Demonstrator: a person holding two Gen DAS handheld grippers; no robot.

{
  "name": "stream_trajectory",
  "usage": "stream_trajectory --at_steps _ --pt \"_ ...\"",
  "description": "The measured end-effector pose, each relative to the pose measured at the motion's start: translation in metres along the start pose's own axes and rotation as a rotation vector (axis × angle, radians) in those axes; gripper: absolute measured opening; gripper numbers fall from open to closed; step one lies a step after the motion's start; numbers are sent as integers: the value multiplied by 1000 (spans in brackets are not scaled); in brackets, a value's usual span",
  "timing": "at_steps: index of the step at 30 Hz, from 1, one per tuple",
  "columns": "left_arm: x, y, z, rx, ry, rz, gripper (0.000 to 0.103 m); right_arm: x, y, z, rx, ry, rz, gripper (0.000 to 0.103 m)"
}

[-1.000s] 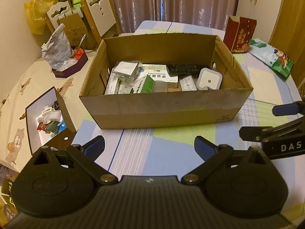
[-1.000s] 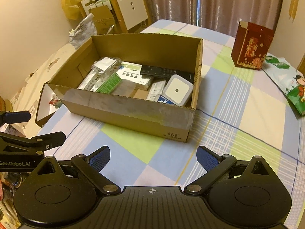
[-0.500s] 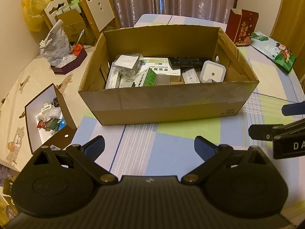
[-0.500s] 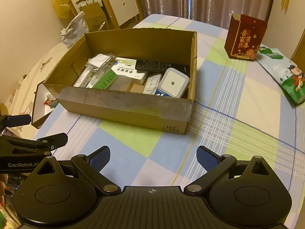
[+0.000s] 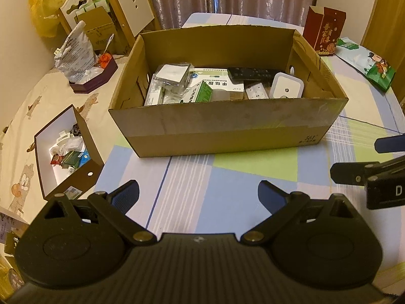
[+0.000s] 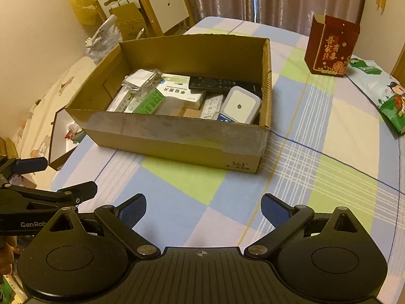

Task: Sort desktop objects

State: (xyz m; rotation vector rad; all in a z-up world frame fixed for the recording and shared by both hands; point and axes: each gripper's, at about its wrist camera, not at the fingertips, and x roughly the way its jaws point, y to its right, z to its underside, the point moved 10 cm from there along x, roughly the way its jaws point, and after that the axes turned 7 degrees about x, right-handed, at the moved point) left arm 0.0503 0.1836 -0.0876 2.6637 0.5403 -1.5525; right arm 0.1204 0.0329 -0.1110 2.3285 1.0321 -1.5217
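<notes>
Left gripper (image 5: pixel 198 196) and right gripper (image 6: pixel 203 209): both spread wide, empty, above checked tablecloth (image 6: pixel 316 177). Open brown cardboard box (image 5: pixel 227 131) at 12 o'clock, holding black remote (image 5: pixel 253 72), white square plug (image 6: pixel 240 106), medicine cartons (image 6: pixel 177 90).

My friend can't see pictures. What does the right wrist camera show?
An open cardboard box on a checked tablecloth holds a black remote, medicine boxes and a white square gadget. The open right gripper is empty.

Cardboard box (image 6: pixel 177 136) of clutter, apparently medicine packs, on checked tablecloth (image 6: pixel 316 167).
</notes>
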Motion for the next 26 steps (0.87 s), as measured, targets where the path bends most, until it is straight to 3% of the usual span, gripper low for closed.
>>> stream_trajectory --at_steps 26 --pt "-14 -8 12 -88 1 -80 99 2 -12 2 -82 -7 -60 99"
